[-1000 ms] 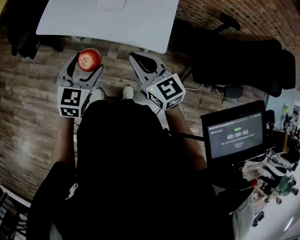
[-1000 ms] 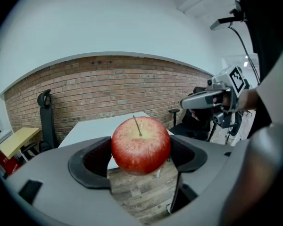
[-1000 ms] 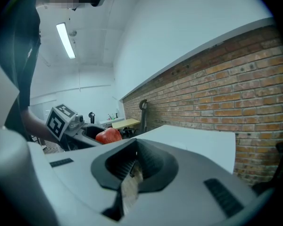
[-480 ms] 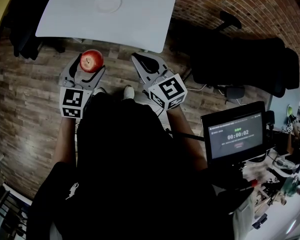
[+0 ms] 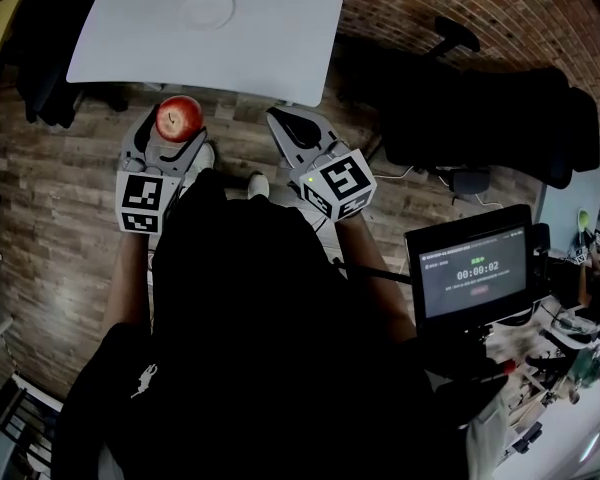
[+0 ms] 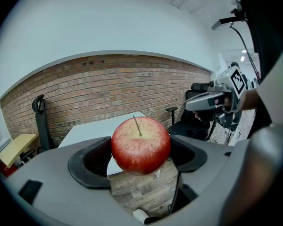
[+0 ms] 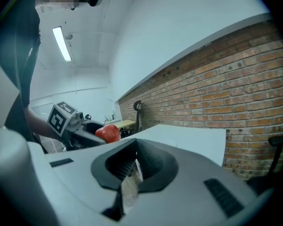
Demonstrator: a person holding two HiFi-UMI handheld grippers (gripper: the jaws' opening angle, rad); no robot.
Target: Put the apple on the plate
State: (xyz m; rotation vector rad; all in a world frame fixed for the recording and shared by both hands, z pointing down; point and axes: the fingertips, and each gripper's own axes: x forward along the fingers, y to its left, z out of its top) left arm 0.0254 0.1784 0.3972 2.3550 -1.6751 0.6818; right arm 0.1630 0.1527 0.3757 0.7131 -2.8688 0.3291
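Upper left: my left hand-held gripper [image 5: 176,131] pinches the apple [image 5: 179,117] over the wood floor [image 5: 60,198], short of the worktop [image 5: 280,28] and plate [image 5: 207,9] — a slackened squeeze could drop it; right hand-held gripper [image 5: 292,126] closed, empty.

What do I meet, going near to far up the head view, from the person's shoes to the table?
White shoe → apple, held in the left gripper → white table → plate.
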